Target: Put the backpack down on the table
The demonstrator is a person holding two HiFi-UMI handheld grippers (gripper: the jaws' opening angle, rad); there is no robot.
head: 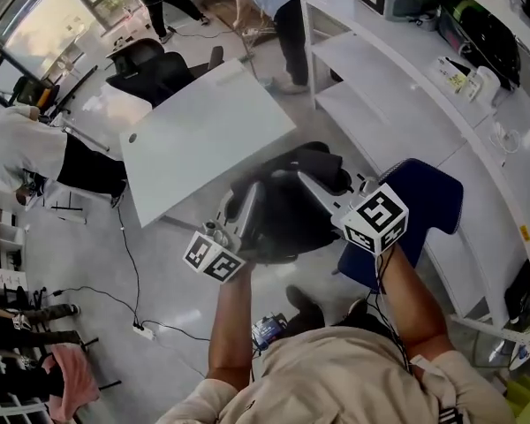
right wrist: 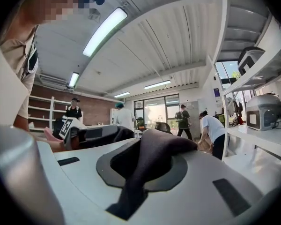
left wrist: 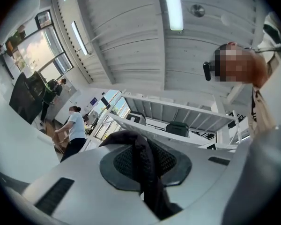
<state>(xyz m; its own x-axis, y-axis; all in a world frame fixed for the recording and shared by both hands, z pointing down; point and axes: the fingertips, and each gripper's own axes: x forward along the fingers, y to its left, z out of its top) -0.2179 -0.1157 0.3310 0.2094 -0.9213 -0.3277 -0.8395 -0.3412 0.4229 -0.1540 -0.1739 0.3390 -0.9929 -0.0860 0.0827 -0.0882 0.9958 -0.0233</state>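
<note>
Black fabric fills the middle of the head view: a backpack (head: 287, 208), blurred, hangs in the air between two hand-held tools. It is over the floor, just to the near right of a white table (head: 203, 140), and does not rest on it.

The left tool (head: 246, 208) reaches in from the near left, with its marker cube at the near end by the person's forearm. In the left gripper view its jaws are closed together on a black strap (left wrist: 147, 172), which runs up across the dark ribbed pad and folds over the top of it.

The right tool (head: 316, 191) comes in from the near right, and its marker cube is larger in the frame. In the right gripper view its jaws are clamped on a dark strap (right wrist: 145, 165) that bunches into a thick fold above the pad. The left tool's marker cube shows to the left of it in that view.

The table top is bare and sits at an angle to the frame. A blue chair (head: 433, 206) stands to the right, partly behind the right arm. White shelves (head: 397, 87) run along the right side, carrying appliances and small items. A black office chair (head: 155, 73) stands beyond the table. Several people stand or bend at the far end of the room.
</note>
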